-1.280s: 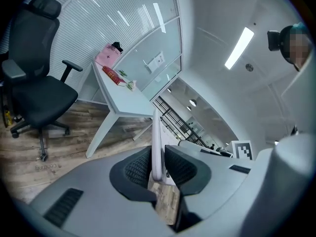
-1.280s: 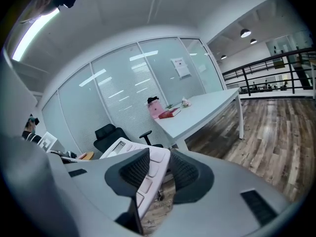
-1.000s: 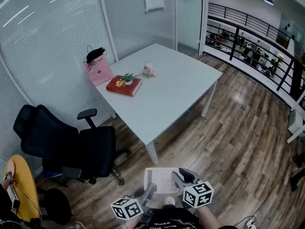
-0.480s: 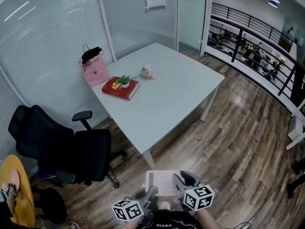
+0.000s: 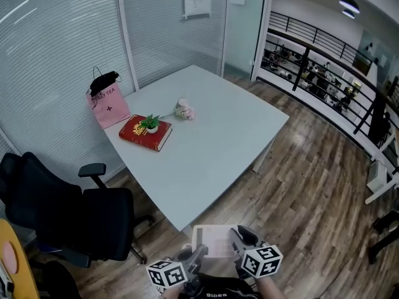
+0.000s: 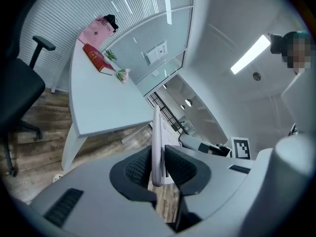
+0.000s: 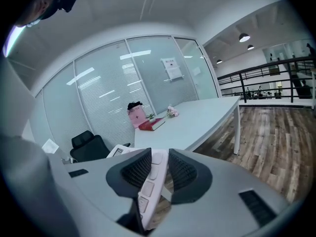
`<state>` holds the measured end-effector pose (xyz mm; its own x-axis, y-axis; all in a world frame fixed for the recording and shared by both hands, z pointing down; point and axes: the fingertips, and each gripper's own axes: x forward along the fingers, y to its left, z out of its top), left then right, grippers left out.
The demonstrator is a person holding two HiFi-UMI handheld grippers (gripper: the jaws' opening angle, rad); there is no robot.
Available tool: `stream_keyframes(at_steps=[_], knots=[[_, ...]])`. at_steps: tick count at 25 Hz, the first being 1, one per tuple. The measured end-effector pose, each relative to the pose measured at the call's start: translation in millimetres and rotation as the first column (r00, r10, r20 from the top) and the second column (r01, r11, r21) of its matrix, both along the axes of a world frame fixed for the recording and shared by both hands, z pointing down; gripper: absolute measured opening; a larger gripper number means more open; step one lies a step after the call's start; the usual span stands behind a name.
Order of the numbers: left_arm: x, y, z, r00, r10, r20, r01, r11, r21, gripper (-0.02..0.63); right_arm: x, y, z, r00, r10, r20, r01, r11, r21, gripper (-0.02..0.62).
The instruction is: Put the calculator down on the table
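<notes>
Jaws of left gripper (image 5: 197, 255) clamped on calculator (image 5: 212, 240); right gripper (image 5: 237, 237) jaws just closed tighter on it. Calculator held mid-air, short of table (image 5: 212, 136). Pink bag (image 5: 107, 104) on table, black item (image 5: 104, 78) atop. Grippers pointed forward.
</notes>
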<state>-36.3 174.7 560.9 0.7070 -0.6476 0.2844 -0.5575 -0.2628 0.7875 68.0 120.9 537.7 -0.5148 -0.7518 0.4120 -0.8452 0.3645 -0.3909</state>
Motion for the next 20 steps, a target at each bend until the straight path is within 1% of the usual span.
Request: stream_keyframes(at_steps=[4,11,16,20], knots=[[-16,-62,-4,0.999,0.034,0.005,-0.034,0.999,0.002,0.087,-14,-57,-4,1.000,0.030,-0.003,-0.030,1.000,-0.004,0.115],[-47,-142,-9,0.997,0.072,0.017,-0.072,0.997,0.016,0.089,-44,-132,-8,0.999,0.050,-0.010,-0.050,0.999,0.004,0.115],[-64,-184,-5,0.996,0.088,0.030,-0.088,0.996,0.010,0.089,-60,-173,-2,0.998,0.064,-0.007,-0.064,0.998,-0.003,0.115],[-66,-206,-6,0.992,0.116,0.052,-0.117,0.993,0.003,0.089,-59,-191,0,0.996,0.089,-0.010,-0.089,0.996,-0.025,0.115]])
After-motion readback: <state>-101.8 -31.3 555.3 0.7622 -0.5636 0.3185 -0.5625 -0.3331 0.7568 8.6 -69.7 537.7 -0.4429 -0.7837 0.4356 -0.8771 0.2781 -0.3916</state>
